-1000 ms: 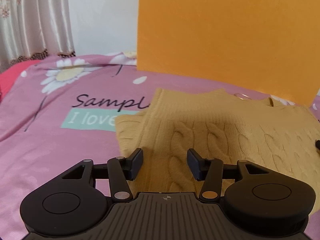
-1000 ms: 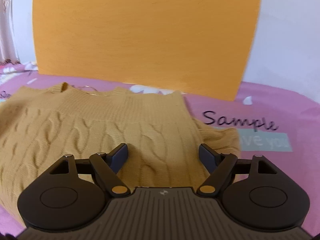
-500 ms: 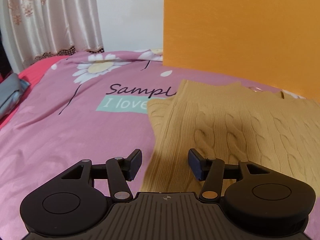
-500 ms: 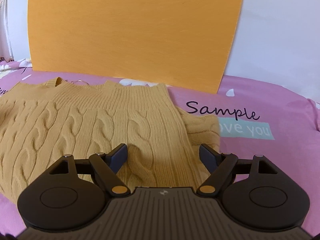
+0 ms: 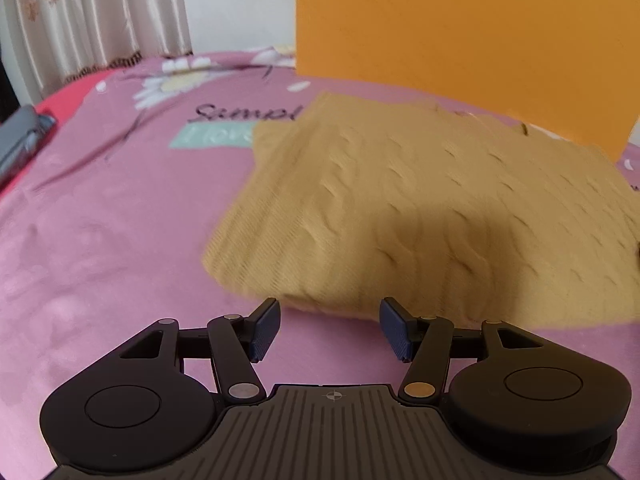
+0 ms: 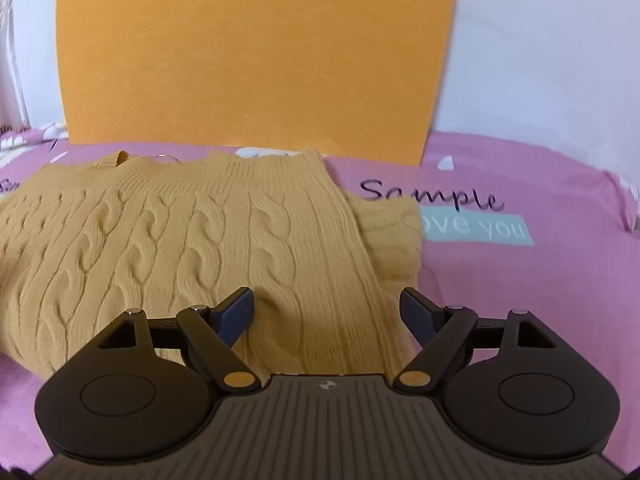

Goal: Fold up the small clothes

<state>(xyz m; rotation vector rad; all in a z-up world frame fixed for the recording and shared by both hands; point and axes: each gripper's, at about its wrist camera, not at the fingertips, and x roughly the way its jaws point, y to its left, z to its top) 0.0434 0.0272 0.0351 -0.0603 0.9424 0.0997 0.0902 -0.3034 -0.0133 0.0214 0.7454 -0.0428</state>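
Observation:
A mustard yellow cable-knit sweater [image 5: 420, 216] lies flat on the pink bedsheet [image 5: 100, 240], with its sides folded in. It also shows in the right wrist view [image 6: 192, 240]. My left gripper [image 5: 328, 328] is open and empty, just in front of the sweater's near hem at its left corner. My right gripper [image 6: 328, 312] is open and empty, over the sweater's right part near its folded right edge. A folded-under sleeve [image 6: 394, 236] sticks out at the right.
An orange board [image 6: 256, 56] stands upright behind the sweater, against a white wall. A curtain [image 5: 88, 16] hangs at the far left. A grey object [image 5: 20, 140] lies at the bed's left edge. The sheet [image 6: 520, 280] carries printed words and daisies.
Both grippers have drawn back toward me from the sweater. The left one now sits in front of the near hem instead of over the knit. Both stay open.

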